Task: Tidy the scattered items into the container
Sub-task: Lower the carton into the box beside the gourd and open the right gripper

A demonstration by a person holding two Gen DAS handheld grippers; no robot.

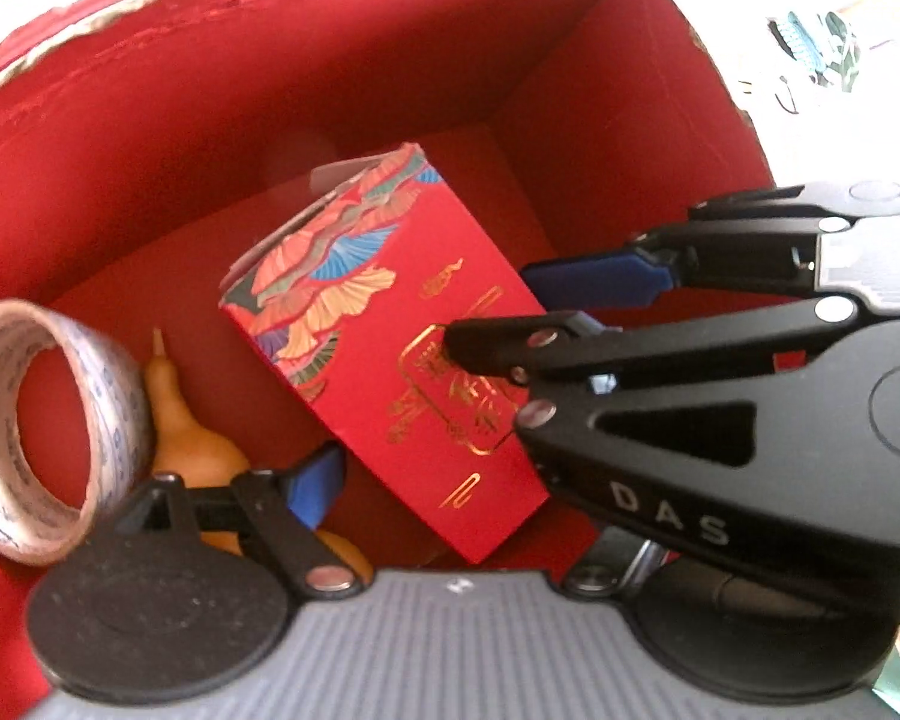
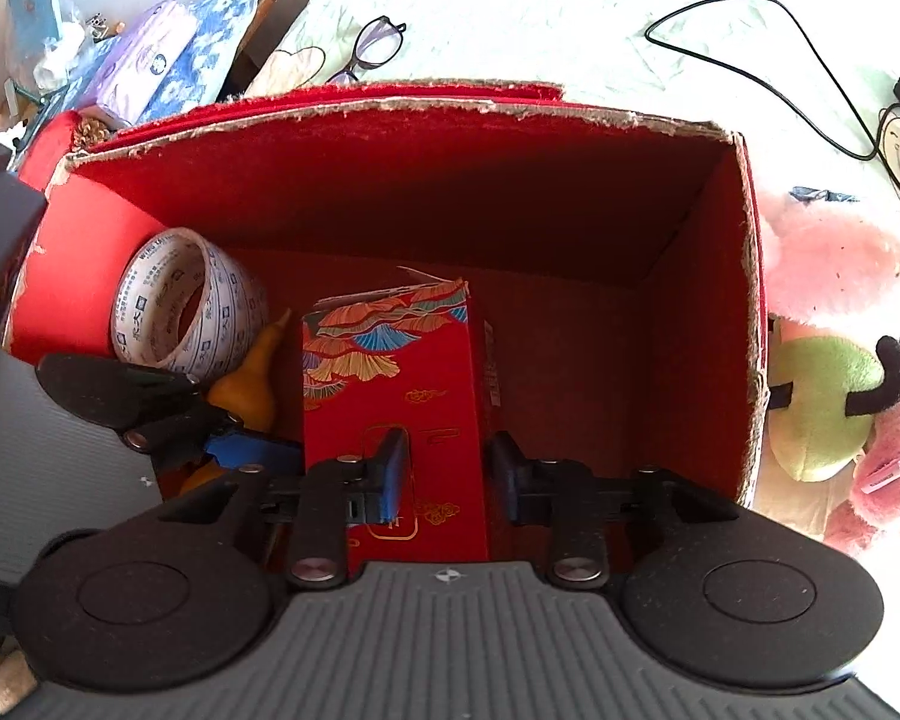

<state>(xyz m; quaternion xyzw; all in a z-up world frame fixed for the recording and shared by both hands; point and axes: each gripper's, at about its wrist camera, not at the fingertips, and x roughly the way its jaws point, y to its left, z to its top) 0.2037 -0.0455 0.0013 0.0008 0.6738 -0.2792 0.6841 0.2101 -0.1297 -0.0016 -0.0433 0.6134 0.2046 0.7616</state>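
Bedding: pale, creased sheet (image 2: 510, 12) spread all round the red cardboard box (image 2: 390, 114), which has torn, ragged rims.
Behind the box: a pair of glasses (image 2: 375, 48) and a black cable (image 2: 768, 30) lie on the sheet.
Right of the box: a pink plush toy (image 2: 840, 276) just beside its wall.
Inside the box, middle: a red gift carton (image 2: 426, 372) with fan patterns and gold print, tilted on the floor.
Inside the box, left: a roll of printed tape (image 2: 186, 300) standing on edge against the left wall, and a tan gourd (image 2: 252, 378) between the roll and the carton.
Right gripper (image 2: 447, 474): above the near end of the carton, blue pads at a middling gap, one over its front face and one at its right edge; whether they press on it I cannot tell.
Left gripper (image 1: 426, 378): jaws spread wide, one blue finger (image 1: 312, 486) beside the gourd, the other over by the right gripper, clamping nothing.
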